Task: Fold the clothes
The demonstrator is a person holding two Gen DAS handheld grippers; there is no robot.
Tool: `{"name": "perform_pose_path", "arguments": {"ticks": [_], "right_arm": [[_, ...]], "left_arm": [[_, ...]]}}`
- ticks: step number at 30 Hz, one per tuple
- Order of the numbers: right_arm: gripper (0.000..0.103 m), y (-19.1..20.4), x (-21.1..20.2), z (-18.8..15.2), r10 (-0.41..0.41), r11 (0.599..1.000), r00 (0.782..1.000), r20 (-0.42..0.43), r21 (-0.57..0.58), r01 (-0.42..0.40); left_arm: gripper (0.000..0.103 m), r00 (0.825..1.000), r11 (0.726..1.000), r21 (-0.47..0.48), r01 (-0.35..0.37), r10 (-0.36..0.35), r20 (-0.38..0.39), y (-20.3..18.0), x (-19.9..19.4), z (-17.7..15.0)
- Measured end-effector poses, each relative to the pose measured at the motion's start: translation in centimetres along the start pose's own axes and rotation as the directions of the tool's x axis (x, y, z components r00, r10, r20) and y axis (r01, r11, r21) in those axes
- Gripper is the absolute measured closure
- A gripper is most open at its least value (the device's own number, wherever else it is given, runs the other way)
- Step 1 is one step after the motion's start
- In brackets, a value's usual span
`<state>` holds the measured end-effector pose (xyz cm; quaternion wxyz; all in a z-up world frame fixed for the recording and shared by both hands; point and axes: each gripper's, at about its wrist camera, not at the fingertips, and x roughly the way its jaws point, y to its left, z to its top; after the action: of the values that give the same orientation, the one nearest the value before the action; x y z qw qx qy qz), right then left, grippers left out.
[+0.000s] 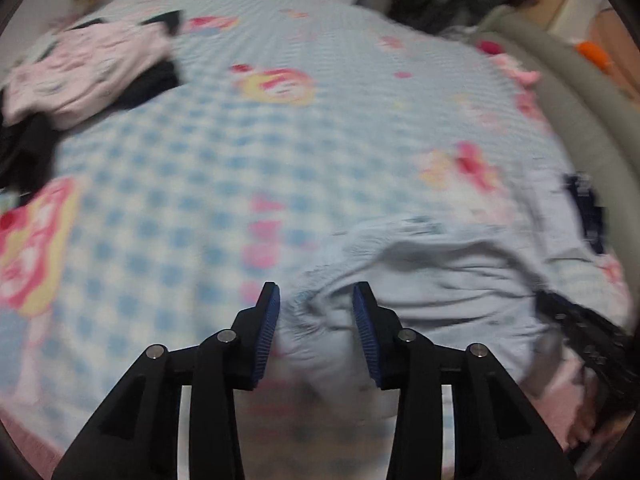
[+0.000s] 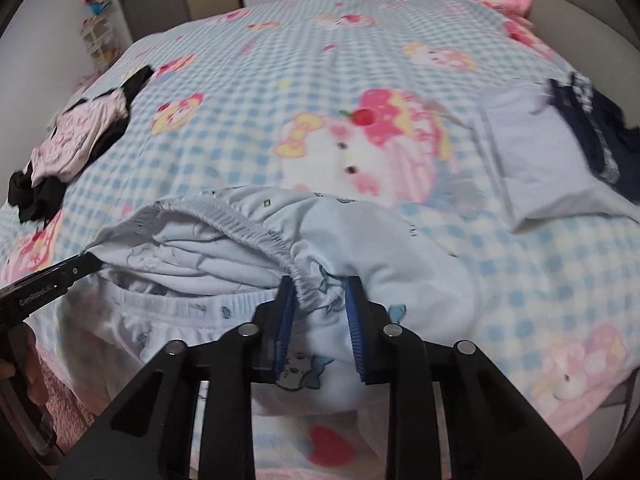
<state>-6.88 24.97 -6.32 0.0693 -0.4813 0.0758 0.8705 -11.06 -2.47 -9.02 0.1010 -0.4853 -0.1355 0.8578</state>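
A pair of pale blue pants (image 2: 360,240), soft cotton with small cartoon prints and a gathered elastic waistband, is lying bunched at the near edge of the bed (image 2: 280,60). The right gripper (image 2: 320,308) is pinching the ruffled waistband between its ribbed blue fingers (image 2: 356,336), which are standing narrow with the cloth filling the gap. The left gripper (image 1: 316,316) is sitting at the other side of the same waistband; its black tip (image 2: 80,268) is touching the hem in the right view. In its own blurred view the fingers (image 1: 268,332) are standing moderately apart with crumpled fabric between them, and I cannot tell whether they are clamping it. The bed is wearing a fuzzy blue-and-white checked blanket with pink cartoon cats. A flat, squarely folded lilac garment (image 2: 540,160) is lying to the right, with a dark navy piece (image 2: 592,136) touching its far corner. A loose heap of pink and black clothes (image 2: 76,152) is sitting well apart at the left edge.
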Motion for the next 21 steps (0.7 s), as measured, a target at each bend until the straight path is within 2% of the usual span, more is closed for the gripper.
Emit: {"name": "perform_pose_path", "arguments": {"ticks": [1,3,4,5,6,7,10,14,17,20,21], "right_arm": [[0.087,-0.2,-0.5,0.0,0.022,1.000,1.000,0.001,0.007,-0.022],[0.090,-0.4,-1.5,-0.1,0.058,0.998,0.998,0.005,0.020,-0.058],[0.090,-0.5,-1.8,-0.3,0.045,0.999,0.999,0.012,0.017,-0.045],[0.090,-0.6,-2.1,-0.4,0.029,0.999,0.999,0.020,0.013,-0.030],[0.090,-0.6,-2.2,-0.5,-0.012,1.000,1.000,0.025,0.002,0.012],[0.090,-0.9,-2.3,-0.7,-0.072,0.997,0.997,0.030,-0.015,0.073],[0.090,-2.8,-2.0,-1.2,-0.139,0.990,0.990,0.011,0.009,0.139],[0.090,-4.8,-1.5,-1.8,-0.080,0.993,0.997,-0.021,0.089,0.081],[0.088,-3.6,-2.1,-1.5,-0.029,0.996,1.000,-0.002,0.086,0.029],[0.080,-1.6,-3.2,-0.8,0.007,0.999,0.999,0.034,0.053,-0.009],[0.076,-1.0,-3.5,-0.5,0.021,0.999,0.999,0.046,0.045,-0.023]], "left_arm": [[0.047,1.000,1.000,0.002,0.026,-0.026,-0.008,-0.4,0.7,0.4],[0.047,0.998,1.000,0.009,-0.012,0.012,-0.057,-0.7,2.7,0.9],[0.050,0.995,0.998,0.015,-0.055,0.056,-0.085,-0.7,3.5,0.9],[0.062,0.990,0.996,0.017,-0.091,0.092,-0.108,-0.7,4.2,0.9],[0.068,0.988,0.994,0.001,-0.106,0.105,-0.115,-0.4,4.3,0.7],[0.068,0.988,0.993,-0.020,-0.113,0.110,-0.106,-0.1,3.9,0.5],[0.073,0.984,0.984,-0.038,-0.173,0.171,-0.049,0.3,2.0,0.1],[0.076,0.984,0.982,-0.059,-0.180,0.180,-0.019,1.1,-0.6,-0.2],[0.076,0.984,0.981,-0.076,-0.178,0.178,-0.009,2.1,-2.5,-0.6],[0.076,0.986,0.981,-0.096,-0.167,0.168,-0.002,3.1,-3.6,-0.9],[0.075,0.989,0.985,-0.100,-0.144,0.145,0.001,3.3,-3.6,-0.7]]}}
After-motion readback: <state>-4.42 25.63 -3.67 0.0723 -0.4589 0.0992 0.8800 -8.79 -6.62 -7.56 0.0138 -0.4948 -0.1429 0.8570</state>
